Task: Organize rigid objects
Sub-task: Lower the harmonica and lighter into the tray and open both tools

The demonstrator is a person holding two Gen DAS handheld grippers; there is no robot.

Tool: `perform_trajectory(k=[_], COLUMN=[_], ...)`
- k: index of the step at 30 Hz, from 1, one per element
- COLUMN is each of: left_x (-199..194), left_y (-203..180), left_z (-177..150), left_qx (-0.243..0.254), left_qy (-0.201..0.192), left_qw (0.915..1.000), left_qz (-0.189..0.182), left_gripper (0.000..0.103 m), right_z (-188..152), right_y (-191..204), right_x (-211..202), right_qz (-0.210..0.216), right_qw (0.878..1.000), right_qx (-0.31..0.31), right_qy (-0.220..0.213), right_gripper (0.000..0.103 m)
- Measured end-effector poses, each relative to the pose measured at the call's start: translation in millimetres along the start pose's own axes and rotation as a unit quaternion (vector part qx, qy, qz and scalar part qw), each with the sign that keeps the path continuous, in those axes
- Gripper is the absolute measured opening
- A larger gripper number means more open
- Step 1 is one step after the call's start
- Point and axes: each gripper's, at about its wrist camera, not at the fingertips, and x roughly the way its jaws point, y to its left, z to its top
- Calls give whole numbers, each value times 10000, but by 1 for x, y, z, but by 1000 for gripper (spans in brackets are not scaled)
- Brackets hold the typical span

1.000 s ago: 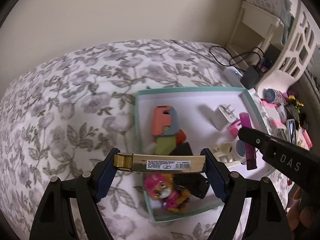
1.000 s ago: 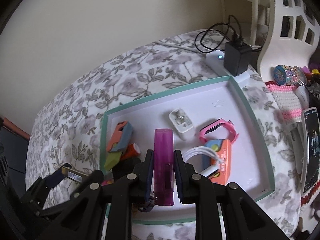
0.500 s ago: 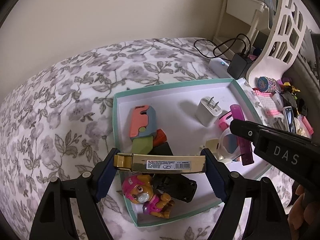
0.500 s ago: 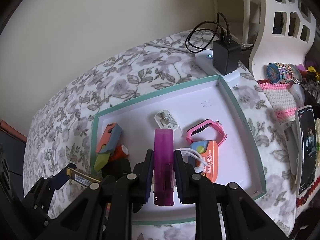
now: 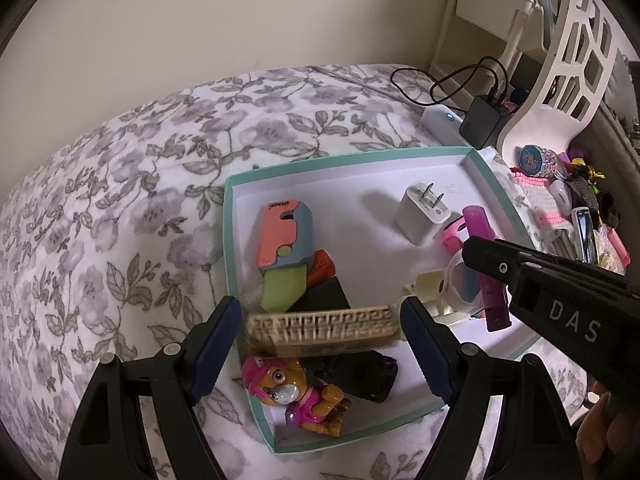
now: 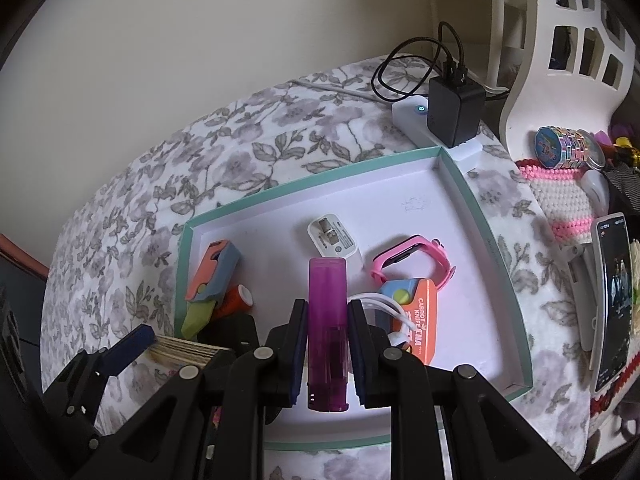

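A teal-rimmed white box (image 5: 229,240) lies on the flowered bedspread; it also shows in the right wrist view (image 6: 480,216). My left gripper (image 5: 322,330) holds a gold bar-shaped object (image 5: 320,326) crosswise over the box's near left part; it looks blurred and rolled, patterned face showing. My right gripper (image 6: 327,344) is shut on a purple tube (image 6: 327,320) above the box. Inside lie an orange-grey toy knife (image 5: 284,240), a white charger plug (image 5: 420,212), a pink watch (image 6: 412,264), a toy pup (image 5: 292,392) and a black item (image 5: 360,376).
A white power strip with a black adapter (image 6: 452,112) and cable sits behind the box. At the right are a white openwork rack (image 6: 560,52), a pink-and-white knitted mat (image 6: 560,196), a phone (image 6: 612,300) and small trinkets (image 5: 536,160).
The gold bar has turned in my left gripper, from its labelled face to a patterned face. Both grippers have risen and drawn back a little over the box.
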Motion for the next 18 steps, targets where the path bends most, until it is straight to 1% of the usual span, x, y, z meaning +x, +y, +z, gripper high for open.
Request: perform_trajectory(k=[8,10,15,18], left_x=[-4,-8,-15,-18], left_y=[5,12,29,41], left_z=[2,3,5,4], left_qx=[-75,-157,-422,-570], left_qy=[-17,-53,-123,-138], left_qw=[9999,9996,9988,9977], left_qz=[144,209,230,349], left_gripper=[85,94,94,94], right_z=[0,1,3,3], right_y=[4,5,8,10], right_x=[3,3,1,0], right_qz=[-103,-118,-210,-275], right_qw=[9999,9999,9996,9993], right_qx=[-87,-76,-123,-125], right_qy=[-20,-60,-166,-227], right_gripper=[22,22,21,21])
